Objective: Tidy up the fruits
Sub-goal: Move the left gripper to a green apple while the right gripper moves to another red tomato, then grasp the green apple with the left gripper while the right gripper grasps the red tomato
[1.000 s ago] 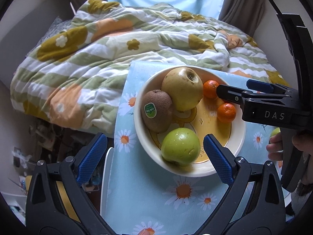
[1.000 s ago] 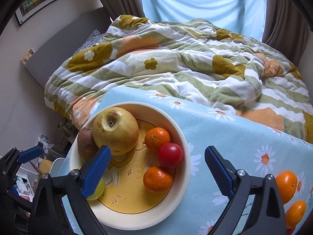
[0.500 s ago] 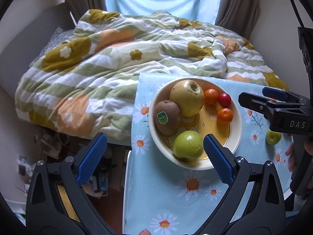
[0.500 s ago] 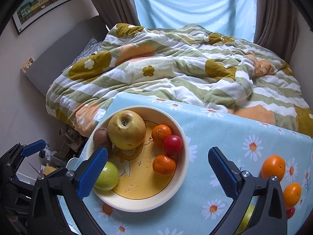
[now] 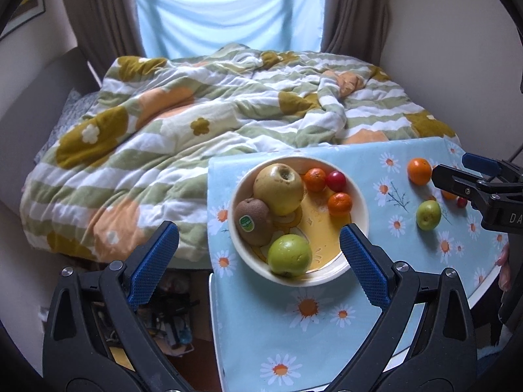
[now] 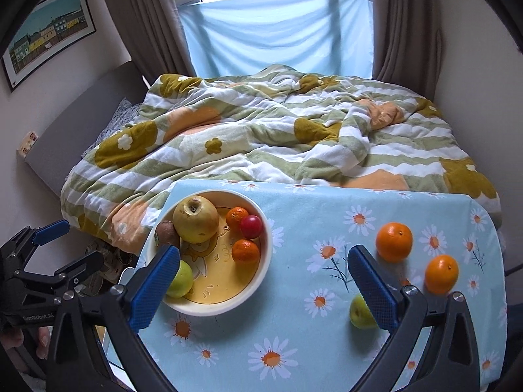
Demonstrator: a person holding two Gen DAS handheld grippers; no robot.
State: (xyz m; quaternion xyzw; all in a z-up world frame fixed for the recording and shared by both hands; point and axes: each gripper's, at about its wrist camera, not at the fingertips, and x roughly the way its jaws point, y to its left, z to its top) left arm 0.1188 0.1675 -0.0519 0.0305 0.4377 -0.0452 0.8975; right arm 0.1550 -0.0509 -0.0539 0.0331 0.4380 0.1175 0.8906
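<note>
Bowl (image 6: 266, 254): cream rim, yellow inside, near the desk's left edge and far-left corner.
Bowl contents: large yellow apple (image 6: 195, 219), brown kiwi with green sticker (image 5: 253, 221), green apple (image 5: 289, 254), two mandarins (image 6: 245, 251), one small red fruit (image 6: 251, 226).
Loose fruit: two oranges (image 6: 394, 241) toward the desk's right edge; a small green apple (image 5: 428, 214) nearer the front, partly behind a jaw.
Desk (image 6: 294, 343): light-blue daisy cloth, set against a bed with a striped floral blanket (image 6: 261, 137).
Left gripper (image 5: 260, 258): jaws apart, empty, above the bowl's near side.
Right gripper (image 6: 261, 281): jaws spread wide, having just been opening, nothing clamped.
</note>
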